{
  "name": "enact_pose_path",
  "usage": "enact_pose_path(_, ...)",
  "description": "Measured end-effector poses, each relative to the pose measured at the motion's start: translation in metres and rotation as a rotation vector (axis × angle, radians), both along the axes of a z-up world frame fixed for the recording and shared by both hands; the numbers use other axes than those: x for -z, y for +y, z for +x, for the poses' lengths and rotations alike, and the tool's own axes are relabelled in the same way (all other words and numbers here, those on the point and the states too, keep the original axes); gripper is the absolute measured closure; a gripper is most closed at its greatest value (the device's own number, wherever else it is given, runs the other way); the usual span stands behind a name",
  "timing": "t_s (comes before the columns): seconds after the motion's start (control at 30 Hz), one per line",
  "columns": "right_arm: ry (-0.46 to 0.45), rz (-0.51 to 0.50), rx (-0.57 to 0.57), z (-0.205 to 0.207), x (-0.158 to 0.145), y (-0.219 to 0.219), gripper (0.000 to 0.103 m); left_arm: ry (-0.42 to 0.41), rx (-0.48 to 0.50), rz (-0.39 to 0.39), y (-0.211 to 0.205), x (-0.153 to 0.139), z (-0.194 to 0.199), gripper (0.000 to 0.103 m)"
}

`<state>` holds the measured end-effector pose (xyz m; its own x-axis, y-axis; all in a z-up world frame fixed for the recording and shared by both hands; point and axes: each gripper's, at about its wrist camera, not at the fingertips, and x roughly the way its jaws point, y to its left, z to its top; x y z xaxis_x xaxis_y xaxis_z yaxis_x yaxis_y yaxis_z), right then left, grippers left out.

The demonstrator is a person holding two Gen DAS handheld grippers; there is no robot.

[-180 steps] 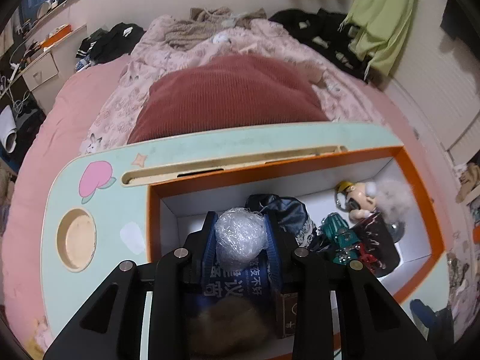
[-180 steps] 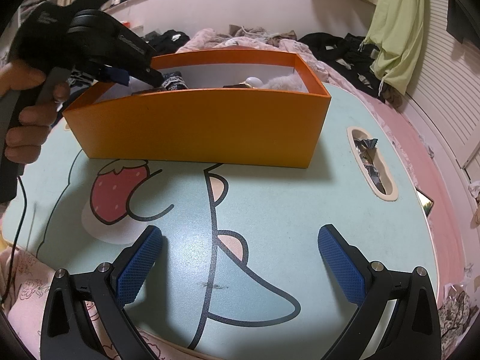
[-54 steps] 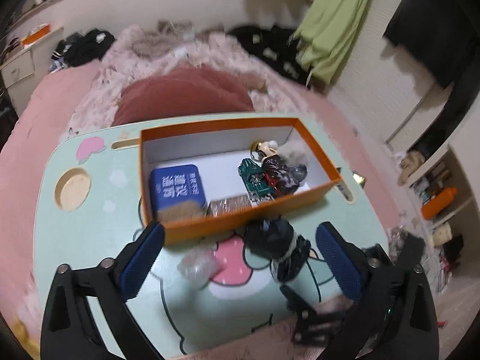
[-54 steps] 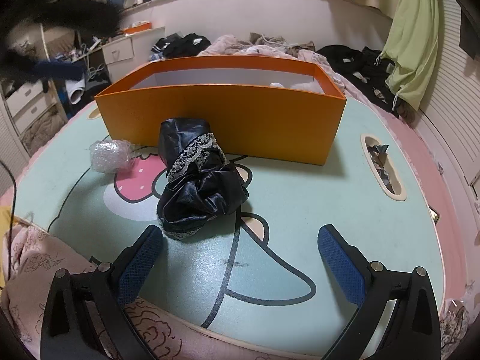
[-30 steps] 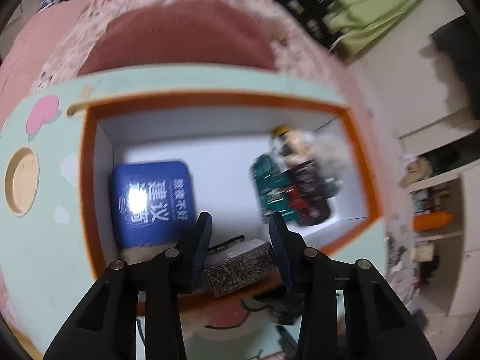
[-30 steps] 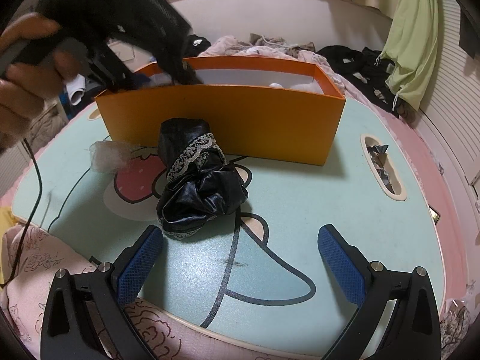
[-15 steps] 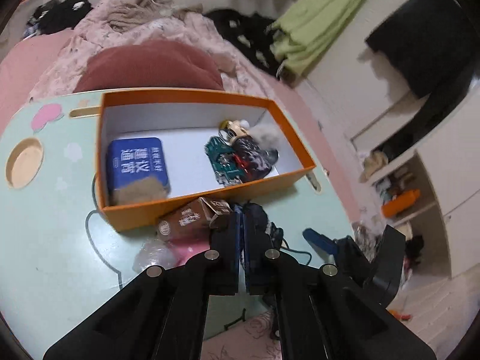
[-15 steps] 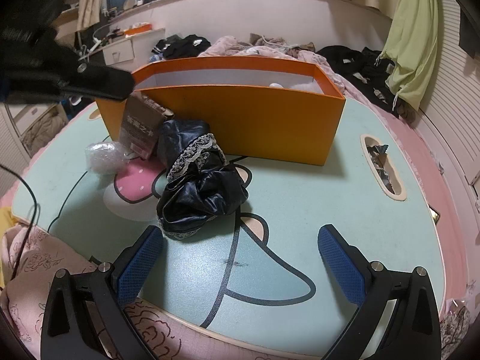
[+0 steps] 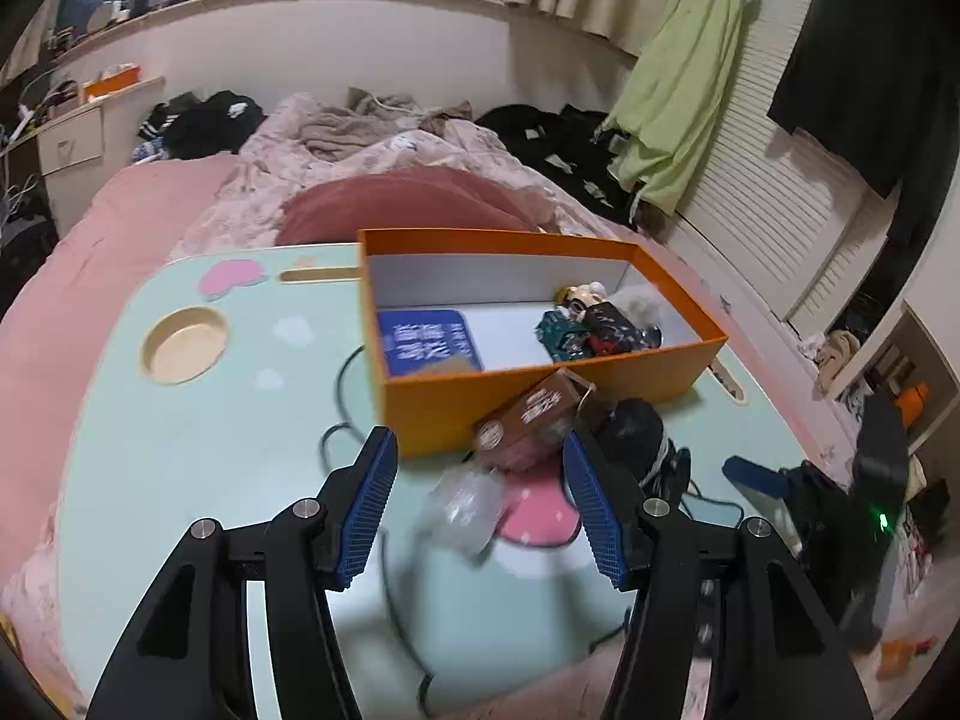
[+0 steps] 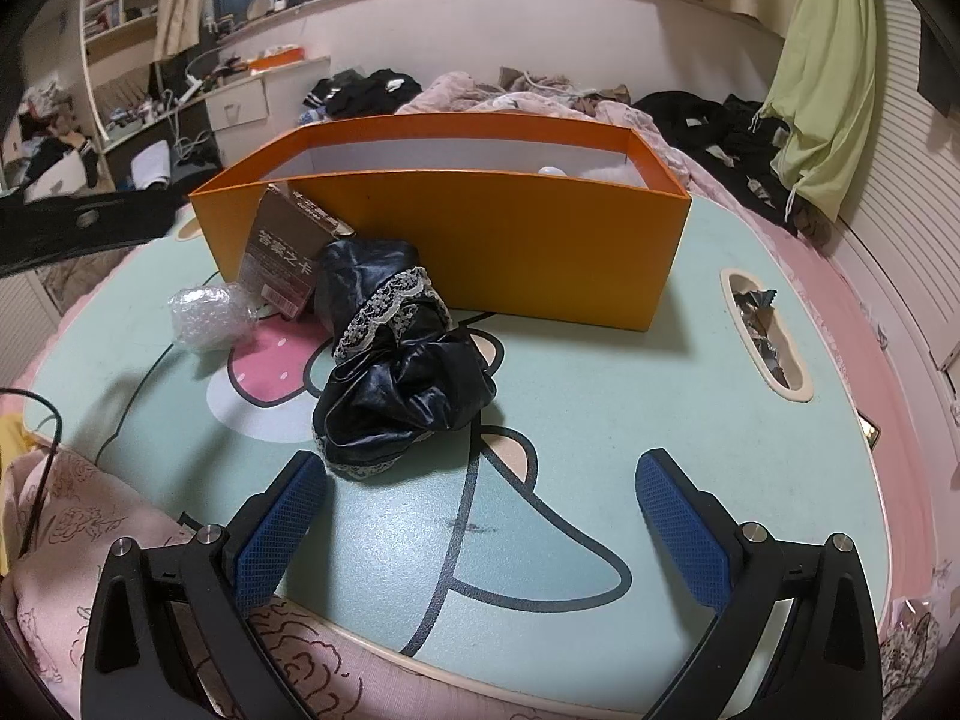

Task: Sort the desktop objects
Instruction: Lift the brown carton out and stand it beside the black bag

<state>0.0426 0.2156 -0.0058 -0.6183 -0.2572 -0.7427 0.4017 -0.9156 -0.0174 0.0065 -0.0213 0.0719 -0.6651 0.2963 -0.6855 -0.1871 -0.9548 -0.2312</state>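
An orange box (image 9: pixel 540 387) stands on the mint lap desk (image 9: pixel 210 456). It holds a blue tin (image 9: pixel 429 339) and small toys (image 9: pixel 594 324). In front of it a brown carton (image 9: pixel 528 414) leans against its wall, next to a clear plastic wad (image 9: pixel 462 501) and a black lace-trimmed cloth (image 9: pixel 636 438). My left gripper (image 9: pixel 478 444) hovers over the wad, its jaws opening with nothing pressed between the pads. My right gripper (image 10: pixel 480 516) stands wide open near the desk's front edge, just short of the black cloth (image 10: pixel 402 372). The carton (image 10: pixel 288 252) and wad (image 10: pixel 207 315) lie left of it.
The desk has a round cup recess (image 9: pixel 183 345) at the left and a slot with foil wrappers (image 10: pixel 762 324) at the right. A dark red cushion (image 9: pixel 408 204) and rumpled bedding lie behind it. A black cable (image 10: pixel 36 420) runs off the left edge.
The left gripper was shut on the brown carton half a second ago; its jaws have since parted and the carton now leans on the orange box. The right gripper has not moved.
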Motion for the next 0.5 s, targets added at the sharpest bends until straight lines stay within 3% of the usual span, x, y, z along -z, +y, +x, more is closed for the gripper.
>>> enact_pose_path(0.1, 0.000, -0.001, 0.000, 0.000, 0.000, 0.000, 0.000, -0.020, 0.050, -0.051, 0.020, 0.008, -0.010, 0.045)
enact_pose_path(0.2, 0.000, 0.000, 0.000, 0.000, 0.000, 0.000, 0.000, -0.046, 0.147, -0.047, 0.043, 0.020, -0.018, 0.045)
enact_pose_path(0.33, 0.000, -0.002, -0.001, 0.000, 0.000, 0.001, 0.000, -0.061, 0.199, -0.064, 0.062, 0.029, -0.022, 0.045)
enact_pose_path(0.43, 0.000, -0.002, -0.001, 0.000, 0.000, 0.001, 0.000, -0.034, 0.297, 0.050, 0.059, 0.021, -0.009, 0.045)
enact_pose_path(0.5, 0.000, -0.002, -0.001, -0.001, 0.000, 0.001, 0.000, 0.044, 0.355, 0.141, 0.048, 0.005, 0.010, 0.045)
